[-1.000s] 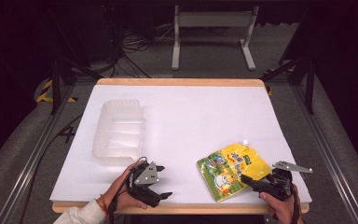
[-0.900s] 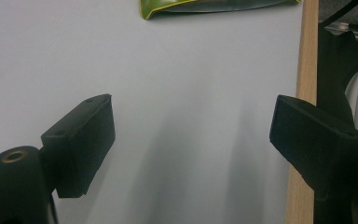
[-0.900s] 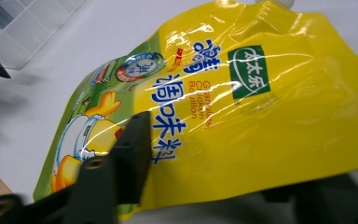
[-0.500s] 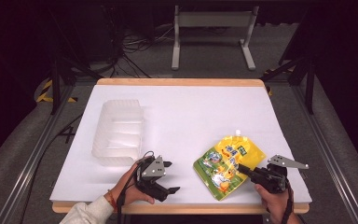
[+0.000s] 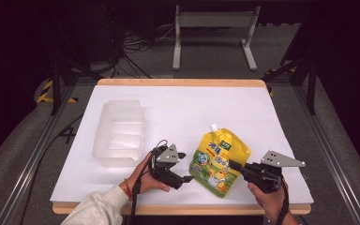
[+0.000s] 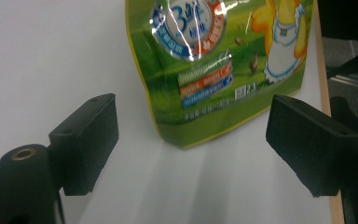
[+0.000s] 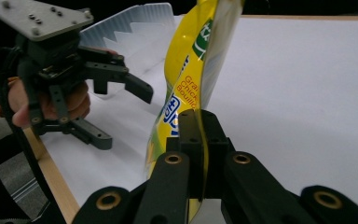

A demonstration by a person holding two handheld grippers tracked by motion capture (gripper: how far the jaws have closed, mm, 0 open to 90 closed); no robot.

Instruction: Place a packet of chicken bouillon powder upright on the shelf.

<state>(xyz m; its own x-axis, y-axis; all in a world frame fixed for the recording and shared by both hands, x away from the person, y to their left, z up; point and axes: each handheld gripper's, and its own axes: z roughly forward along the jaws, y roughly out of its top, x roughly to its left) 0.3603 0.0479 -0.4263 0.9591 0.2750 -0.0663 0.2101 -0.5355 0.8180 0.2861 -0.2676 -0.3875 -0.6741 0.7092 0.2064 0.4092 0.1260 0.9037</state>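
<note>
Two grippers meet a yellow-green pouch near the front edge of the table.

The right gripper (image 5: 234, 165) is at the front right, close to the wooden front edge of the table (image 5: 178, 208), and its jaws are pressed together on the edge of the pouch (image 5: 219, 160); in the right gripper view the pouch stands on edge between them. The left gripper (image 5: 184, 174) rests just left of the pouch, jaws wide apart, pointing at its bottom corner without touching it. The person's left hand (image 5: 140, 176) grips it low over the table. Farther back on the left stands a clear plastic tray (image 5: 120, 133). Behind and to the right of it, the white surface is free up to the far edge.
</note>
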